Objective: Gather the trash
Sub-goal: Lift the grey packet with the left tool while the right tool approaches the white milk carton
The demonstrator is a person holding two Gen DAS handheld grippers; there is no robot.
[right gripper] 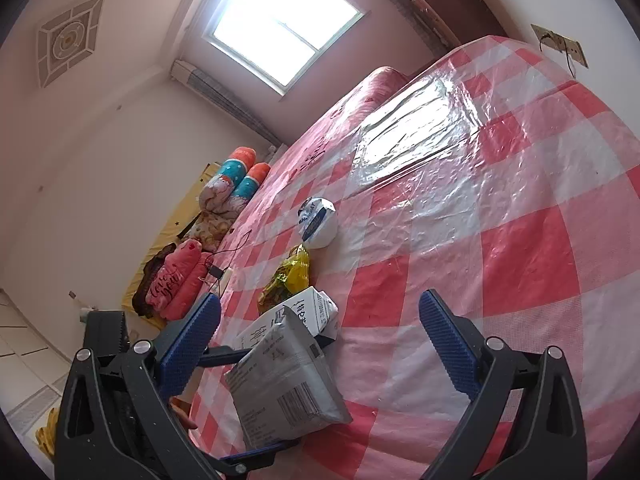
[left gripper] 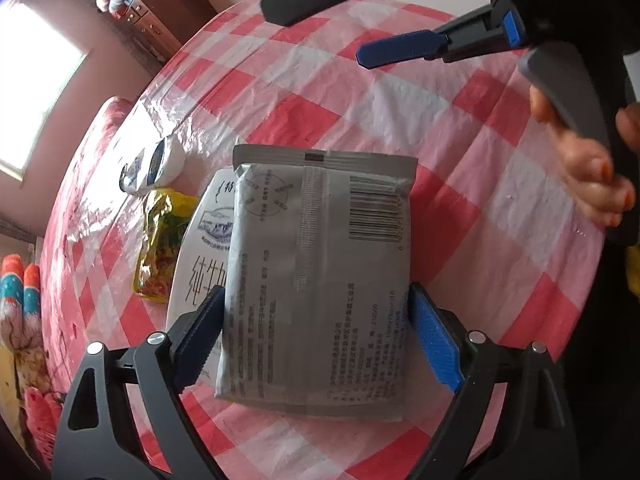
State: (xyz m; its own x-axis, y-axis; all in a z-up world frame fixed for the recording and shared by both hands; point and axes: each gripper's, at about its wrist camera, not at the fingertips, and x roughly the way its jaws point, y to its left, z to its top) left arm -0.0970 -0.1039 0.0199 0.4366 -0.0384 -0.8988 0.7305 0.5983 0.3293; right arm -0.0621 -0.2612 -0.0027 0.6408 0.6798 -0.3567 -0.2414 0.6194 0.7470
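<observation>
Left wrist view: my left gripper (left gripper: 316, 336) straddles the grey pouch (left gripper: 320, 280), jaws spread; right gripper (right gripper: 320, 344) released, at 1 o'clock.

The left gripper (left gripper: 316, 332) jaws straddle a grey packet (left gripper: 320, 280) on the checked tablecloth (left gripper: 400, 112).

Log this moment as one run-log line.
left gripper: open, straddling grey packet | right gripper: open, empty | packet leans on milk carton | checked tablecloth

Left wrist steeply down, close; right wrist shallower; shared grey packet (left gripper: 320, 280).
</observation>
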